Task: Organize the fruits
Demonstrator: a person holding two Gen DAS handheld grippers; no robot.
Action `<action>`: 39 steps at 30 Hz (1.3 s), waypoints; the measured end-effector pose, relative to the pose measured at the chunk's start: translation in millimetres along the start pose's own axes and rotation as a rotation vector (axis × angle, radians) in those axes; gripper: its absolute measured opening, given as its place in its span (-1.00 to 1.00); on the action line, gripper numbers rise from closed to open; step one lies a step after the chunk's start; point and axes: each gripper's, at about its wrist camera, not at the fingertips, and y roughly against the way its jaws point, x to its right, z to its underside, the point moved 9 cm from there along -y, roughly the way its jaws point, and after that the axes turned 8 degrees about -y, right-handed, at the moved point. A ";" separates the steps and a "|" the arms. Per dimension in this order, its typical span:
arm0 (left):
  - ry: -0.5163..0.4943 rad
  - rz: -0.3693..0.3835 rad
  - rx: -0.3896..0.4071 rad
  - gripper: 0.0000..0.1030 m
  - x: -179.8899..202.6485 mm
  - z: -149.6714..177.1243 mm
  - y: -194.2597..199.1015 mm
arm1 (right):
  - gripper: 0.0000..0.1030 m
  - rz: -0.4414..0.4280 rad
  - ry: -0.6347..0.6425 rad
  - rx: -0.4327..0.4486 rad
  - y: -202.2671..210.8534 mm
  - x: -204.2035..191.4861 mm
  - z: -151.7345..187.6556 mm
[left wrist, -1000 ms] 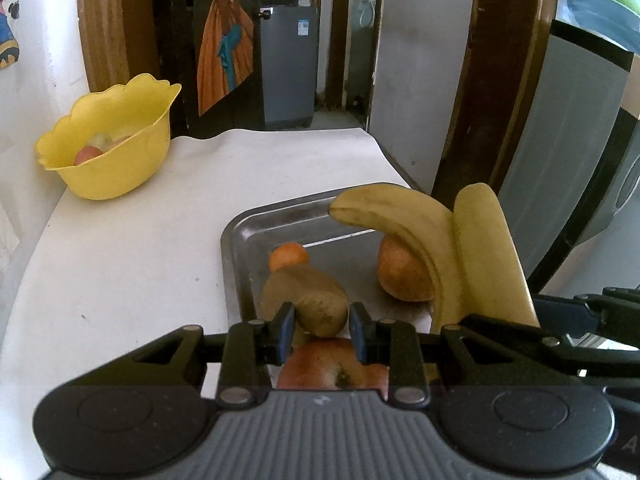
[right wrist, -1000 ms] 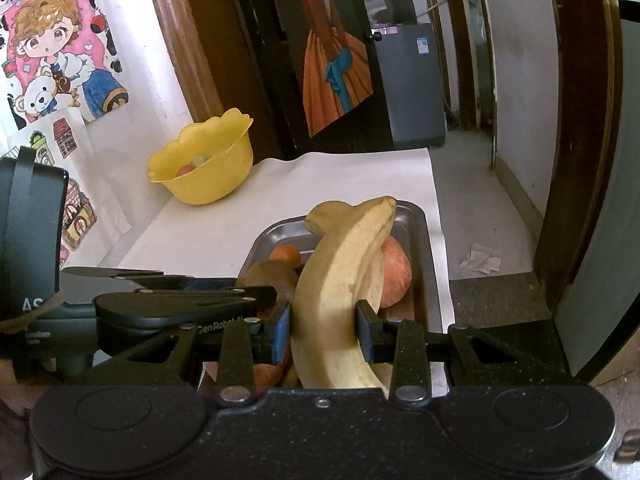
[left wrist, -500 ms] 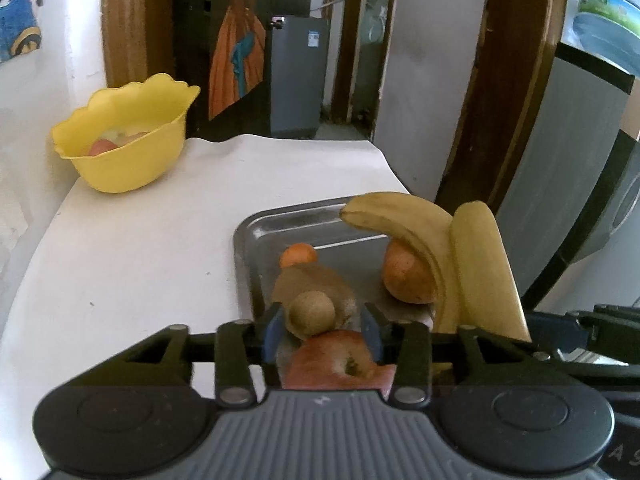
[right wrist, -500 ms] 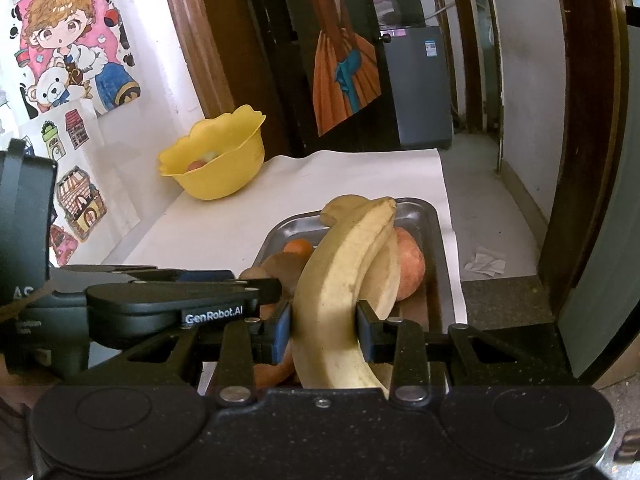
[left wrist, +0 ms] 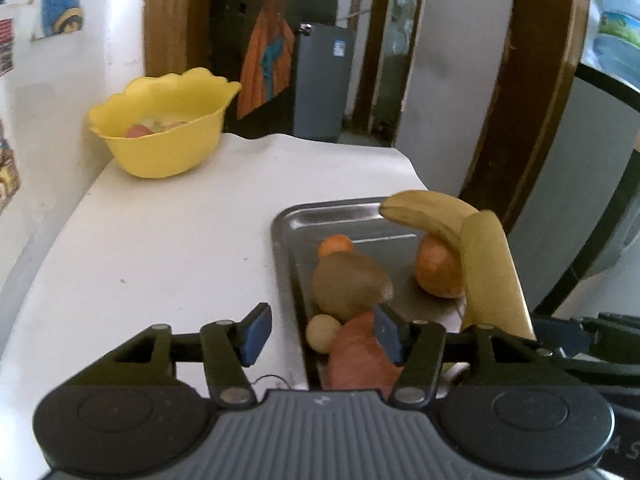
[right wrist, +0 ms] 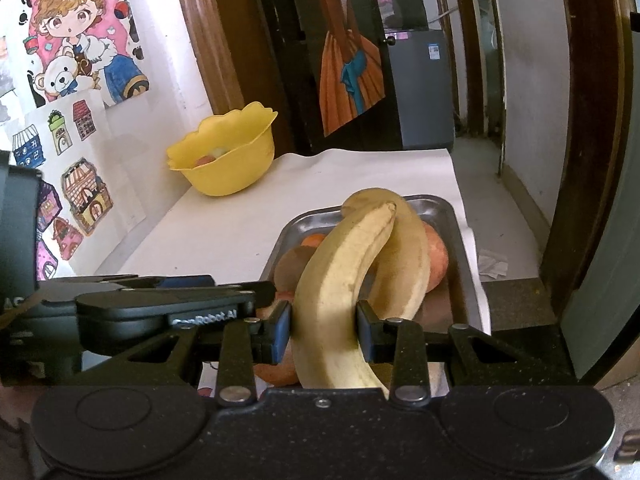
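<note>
In the left wrist view a steel tray (left wrist: 288, 220) holds a brown kiwi (left wrist: 350, 286), a small orange (left wrist: 336, 245), a larger orange fruit (left wrist: 438, 270), a red apple (left wrist: 356, 360) and a small tan round fruit (left wrist: 323, 333). My left gripper (left wrist: 320, 334) is open and its jaws are opening; the tan fruit lies in the tray between them, untouched by the pads. My right gripper (right wrist: 324, 332) is shut on a banana (right wrist: 340, 280) joined to a second one (right wrist: 404, 256), held over the tray (right wrist: 444, 208).
A yellow scalloped bowl (left wrist: 168, 144) with some fruit in it stands at the table's far left by the wall, also in the right wrist view as the bowl (right wrist: 228, 164). White tabletop (left wrist: 160, 248) spreads between bowl and tray. The floor drops off right of the tray.
The left jaws have spread from nearly shut to wide. The small tan fruit that sat between them now rests in the tray. The left gripper has shifted leftward; the right one kept still.
</note>
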 end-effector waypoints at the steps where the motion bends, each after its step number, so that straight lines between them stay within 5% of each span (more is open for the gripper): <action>1: 0.009 -0.006 0.009 0.28 -3.2 0.8 3.0 | -0.29 0.002 0.002 0.002 -1.0 -0.9 0.5; 8: 0.098 -0.111 0.091 0.62 -34.9 13.9 19.3 | -0.28 -0.024 0.071 0.067 -8.5 -4.7 7.4; 16: 0.158 -0.216 0.159 0.79 -51.2 32.2 26.4 | -0.14 -0.078 0.157 0.238 -17.1 -5.1 17.3; 21: 0.126 -0.245 0.230 0.90 -43.0 33.7 37.0 | 0.26 -0.112 0.198 0.340 -4.4 -5.9 15.3; 31: 0.072 -0.326 0.375 0.99 -11.7 41.1 111.1 | 0.82 -0.123 0.240 0.520 79.5 -2.1 26.1; 39: 0.092 -0.339 0.434 0.99 21.4 72.9 178.5 | 0.98 -0.133 0.269 0.576 162.4 -2.6 63.7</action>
